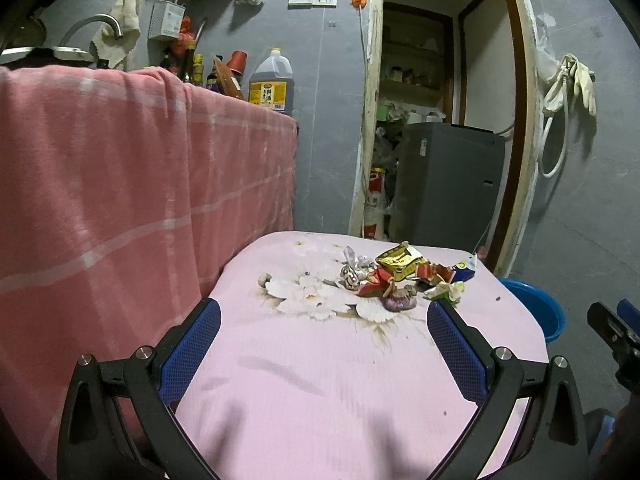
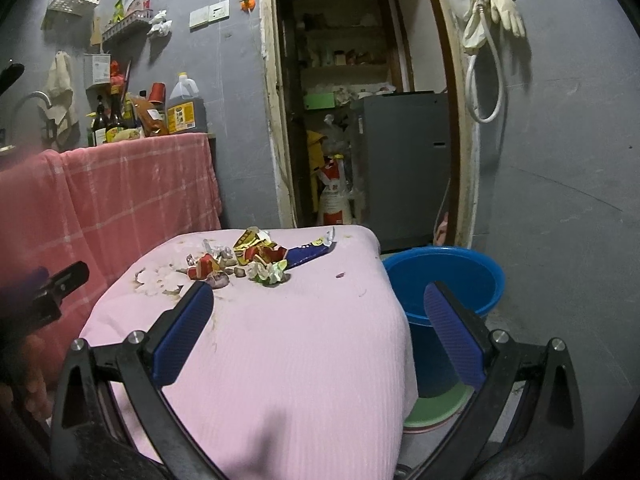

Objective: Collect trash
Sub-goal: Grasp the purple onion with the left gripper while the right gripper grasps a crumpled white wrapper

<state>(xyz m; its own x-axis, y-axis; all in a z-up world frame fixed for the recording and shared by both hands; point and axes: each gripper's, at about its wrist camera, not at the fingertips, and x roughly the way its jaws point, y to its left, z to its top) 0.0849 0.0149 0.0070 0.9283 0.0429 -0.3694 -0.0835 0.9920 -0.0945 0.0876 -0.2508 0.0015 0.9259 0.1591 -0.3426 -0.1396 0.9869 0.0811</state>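
Trash pile (image 1: 404,276) of crumpled wrappers, mostly red and yellow, sits near far edge of pink floral-cloth table (image 1: 320,380), toward its far right corner; blue wrapper (image 2: 306,253) at pile's right. Left gripper (image 1: 324,312) spread wide, empty, over table. Right gripper (image 2: 318,296) also spread, empty. Blue basin (image 2: 444,280) on floor beside table's right edge.

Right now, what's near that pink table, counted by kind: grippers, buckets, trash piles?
Grippers: 2, left gripper and right gripper, both open
Blue buckets: 1, blue bucket
Trash piles: 1, trash pile on the pink table
Total: 4
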